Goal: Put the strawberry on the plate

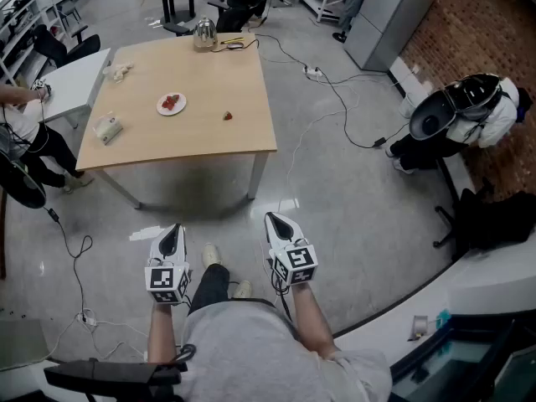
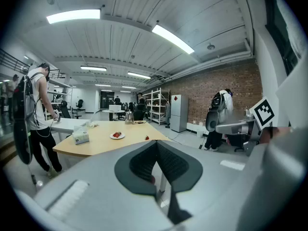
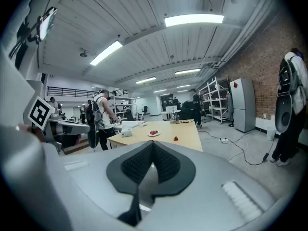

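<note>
A lone red strawberry [image 1: 227,116] lies on the wooden table [image 1: 209,82], right of a white plate [image 1: 171,104] that holds more strawberries. In the gripper views the strawberry [image 2: 147,138] [image 3: 175,139] and the plate [image 2: 117,135] [image 3: 153,133] look small and far off. My left gripper [image 1: 174,232] and right gripper [image 1: 277,221] hang side by side over the floor, well short of the table's near edge. Both are shut with nothing between the jaws, which meet at their tips [image 2: 156,143] [image 3: 153,144].
A tissue box [image 1: 108,128] sits at the table's left, a kettle [image 1: 204,33] at its far edge. A person [image 1: 21,132] stands by the white table at the left, another [image 1: 469,111] bends at the right wall. Cables [image 1: 335,99] cross the floor.
</note>
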The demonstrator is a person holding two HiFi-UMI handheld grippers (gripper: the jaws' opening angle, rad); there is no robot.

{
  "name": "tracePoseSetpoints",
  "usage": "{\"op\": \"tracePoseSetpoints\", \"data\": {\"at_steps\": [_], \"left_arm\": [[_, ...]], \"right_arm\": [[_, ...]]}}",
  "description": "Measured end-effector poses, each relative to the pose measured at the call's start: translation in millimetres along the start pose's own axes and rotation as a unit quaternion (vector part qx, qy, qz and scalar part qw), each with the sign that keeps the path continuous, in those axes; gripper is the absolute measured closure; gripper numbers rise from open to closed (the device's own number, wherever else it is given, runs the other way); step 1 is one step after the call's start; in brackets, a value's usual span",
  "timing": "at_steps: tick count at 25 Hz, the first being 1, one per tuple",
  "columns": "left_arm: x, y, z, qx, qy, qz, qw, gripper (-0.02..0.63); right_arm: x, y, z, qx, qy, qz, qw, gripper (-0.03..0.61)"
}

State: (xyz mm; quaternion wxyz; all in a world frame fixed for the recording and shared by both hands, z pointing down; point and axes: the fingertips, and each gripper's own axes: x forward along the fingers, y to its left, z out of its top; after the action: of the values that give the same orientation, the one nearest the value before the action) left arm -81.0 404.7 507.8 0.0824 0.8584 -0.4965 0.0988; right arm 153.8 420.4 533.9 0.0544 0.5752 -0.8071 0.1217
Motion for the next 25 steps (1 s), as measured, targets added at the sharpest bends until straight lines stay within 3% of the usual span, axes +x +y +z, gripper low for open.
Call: {"op": "tracePoseSetpoints", "data": {"at_steps": [17,25], "left_arm": [[77.8,38.0,29.6,0.004,-0.002,0.000,1.0000,0.594],[119.6,85.0,47.0,0.007,0.003,-0.003,1.0000,0.594]], "right_arm": [[78.5,-26.7,32.0,0.008,-0.010,0.008,1.000,0.572],[139.2,-22.5,48.0,0.005,0.003,0.007,1.000,0.572]]}}
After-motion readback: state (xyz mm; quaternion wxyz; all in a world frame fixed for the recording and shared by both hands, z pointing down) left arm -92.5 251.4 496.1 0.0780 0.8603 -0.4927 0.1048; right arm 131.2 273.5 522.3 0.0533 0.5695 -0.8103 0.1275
